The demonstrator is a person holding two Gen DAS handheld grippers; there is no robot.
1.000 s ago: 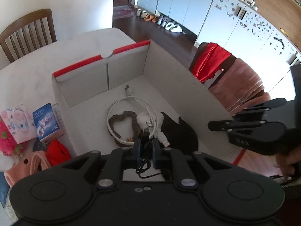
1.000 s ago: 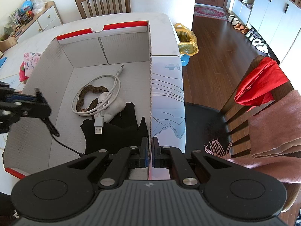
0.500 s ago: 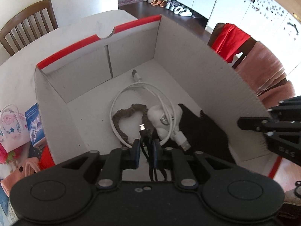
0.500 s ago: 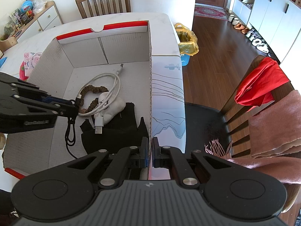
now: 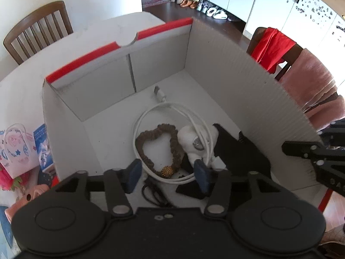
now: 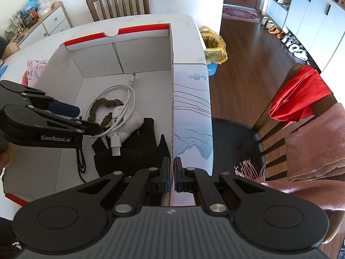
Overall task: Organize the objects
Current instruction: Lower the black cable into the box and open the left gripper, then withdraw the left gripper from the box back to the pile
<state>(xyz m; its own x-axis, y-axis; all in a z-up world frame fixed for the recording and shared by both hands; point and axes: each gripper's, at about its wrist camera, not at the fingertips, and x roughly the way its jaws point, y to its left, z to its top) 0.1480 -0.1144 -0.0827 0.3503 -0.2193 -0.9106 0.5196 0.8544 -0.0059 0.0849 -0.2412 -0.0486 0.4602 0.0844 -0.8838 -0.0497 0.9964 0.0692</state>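
Observation:
A white cardboard box (image 5: 248,99) with a red rim stands on the table. On its floor lie a coiled white USB cable (image 5: 172,112), a brown scrunchie (image 5: 155,131), a white lump (image 5: 189,138) and a black cloth (image 5: 235,149). My left gripper (image 5: 167,172) hangs low inside the box with its jaws opening. A thin black cable (image 5: 154,192) lies loose on the floor just below them, touched by neither pad. The right wrist view shows this left gripper (image 6: 86,119) and the black cable (image 6: 80,161) too. My right gripper (image 6: 171,172) is shut on the box's right wall (image 6: 172,99).
Left of the box lie a pink patterned bag (image 5: 15,151), a blue booklet (image 5: 43,146) and other small items. A wooden chair (image 6: 118,0) stands behind the table. Another chair (image 6: 301,99) on the right carries red and pink cloths. A yellow-lined bin (image 6: 215,49) sits on the floor.
My left gripper dropped deeper into the box and its jaws spread apart. The black cable it held now lies on the box floor. The right gripper stayed put.

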